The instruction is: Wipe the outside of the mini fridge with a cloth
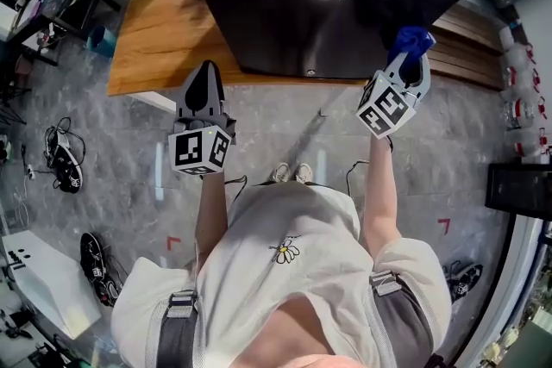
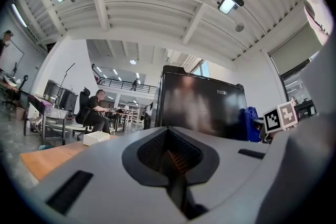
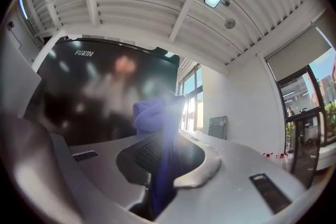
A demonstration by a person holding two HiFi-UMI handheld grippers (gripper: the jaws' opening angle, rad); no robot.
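Two grippers in play, one loaded. Small bright-blue cloth [image 1: 412, 39] is pinched between the fingers [image 3: 220, 165] of the right gripper [image 1: 405, 65]: a wad is bunched beyond the tips and a strip is trapped in the slot. Fingers [image 2: 105, 176] of the left gripper [image 1: 205, 77] are closed together on nothing. It is held low at 10 o'clock, short of the desk edge and well apart from the fridge.

Glossy black mini fridge [image 1: 336, 4] is stood on the brown wooden desk [image 1: 164, 39] at 12 o'clock, front face toward the person and close to the desk's near edge. Cloth is held at the fridge's front right corner, 1 o'clock. Contact cannot be confirmed from any view.

Risks, as judged:
- Cloth could be dragged out of the grip on a firm stroke, as only a narrow strip is seen to be clamped.
- Gloss face could be scuffed if the wad is folded aside and hard fingertips are run over the panel.
- Fridge could be shoved back or skewed on the desk, or the door nudged, since nothing is braced by the left gripper.
- Coverage could be left patchy, given a small wad and a large panel.
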